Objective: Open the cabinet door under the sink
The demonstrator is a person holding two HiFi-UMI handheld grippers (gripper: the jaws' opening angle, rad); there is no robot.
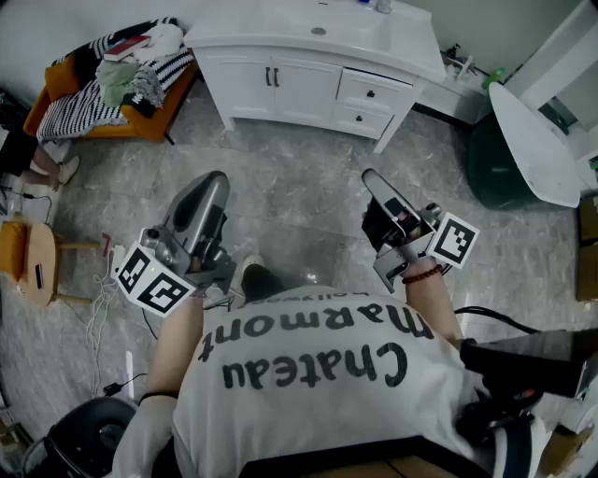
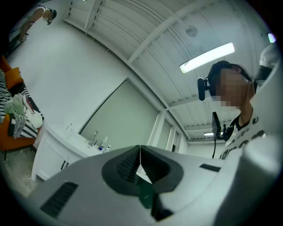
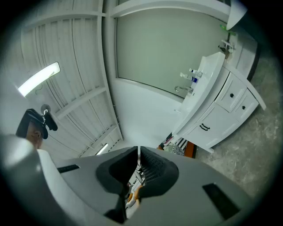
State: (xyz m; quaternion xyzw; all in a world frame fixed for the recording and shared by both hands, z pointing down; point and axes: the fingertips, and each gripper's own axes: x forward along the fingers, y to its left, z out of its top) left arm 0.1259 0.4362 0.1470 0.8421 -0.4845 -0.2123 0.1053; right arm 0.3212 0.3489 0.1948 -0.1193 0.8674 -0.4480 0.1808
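- Left gripper (image 1: pixel 213 179): jaws were pressed together, nothing between them.
- Cabinet door (image 1: pixel 247 90) under the sink (image 1: pixel 316 26): was closed, well ahead of both grippers, touched by neither.
- Right gripper (image 1: pixel 370 176): jaws were all but together, empty.
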